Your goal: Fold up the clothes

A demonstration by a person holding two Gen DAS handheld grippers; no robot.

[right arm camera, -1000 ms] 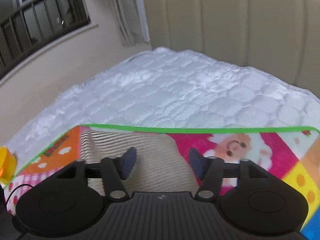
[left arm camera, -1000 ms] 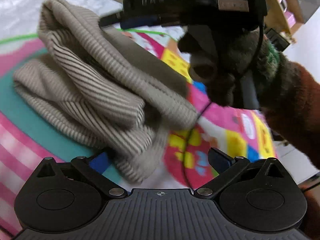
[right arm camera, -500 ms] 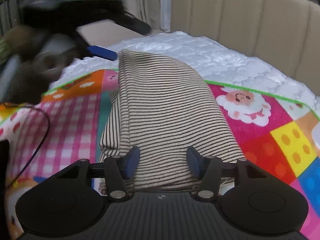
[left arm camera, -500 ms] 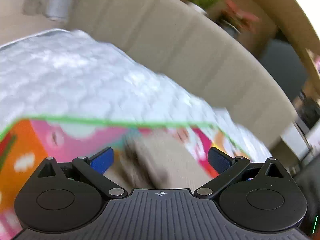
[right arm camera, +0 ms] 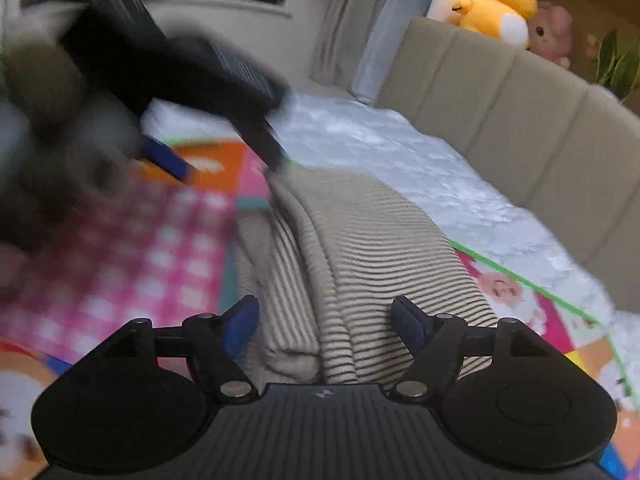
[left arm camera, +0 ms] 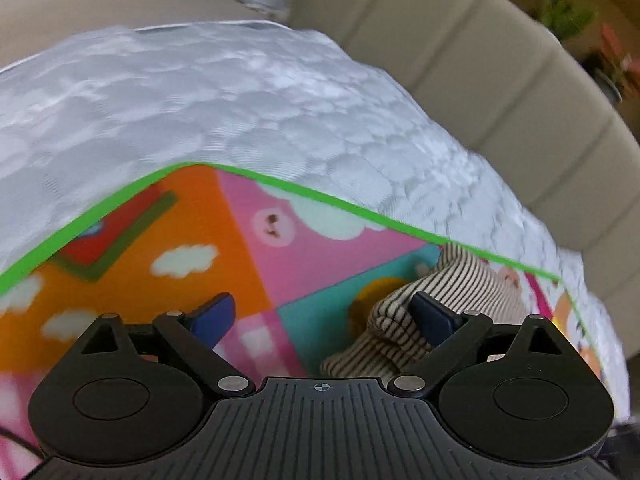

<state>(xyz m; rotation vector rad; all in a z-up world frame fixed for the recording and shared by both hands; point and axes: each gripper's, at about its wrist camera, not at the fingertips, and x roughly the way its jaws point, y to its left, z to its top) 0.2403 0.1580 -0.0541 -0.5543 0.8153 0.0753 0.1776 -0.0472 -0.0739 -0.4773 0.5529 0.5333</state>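
Observation:
A beige, dark-striped garment [right arm camera: 380, 248] lies folded in a long bundle on a colourful play mat [right arm camera: 120, 260]. My right gripper [right arm camera: 324, 320] hovers over its near end. Its jaws are opening, with the cloth between them and the pads clear of it. In the right wrist view my left gripper [right arm camera: 220, 160] is a blurred dark shape at the bundle's far end. In the left wrist view the left gripper [left arm camera: 324, 314] stands wide with its jaws closing a little. The garment [left arm camera: 460, 288] lies by its right fingertip [left arm camera: 432, 316], and mostly mat shows between the fingers.
The mat [left arm camera: 240, 240] has a green border and lies on a white quilted mattress [left arm camera: 200, 100]. A beige padded headboard [right arm camera: 520, 100] runs behind it. A yellow plush toy [right arm camera: 496, 4] and a pink one [right arm camera: 552, 36] sit on top.
The left wrist view has swung, so the garment now sits by the right finger instead of mid-gap. The right gripper has closed in on the bundle and its jaws have widened.

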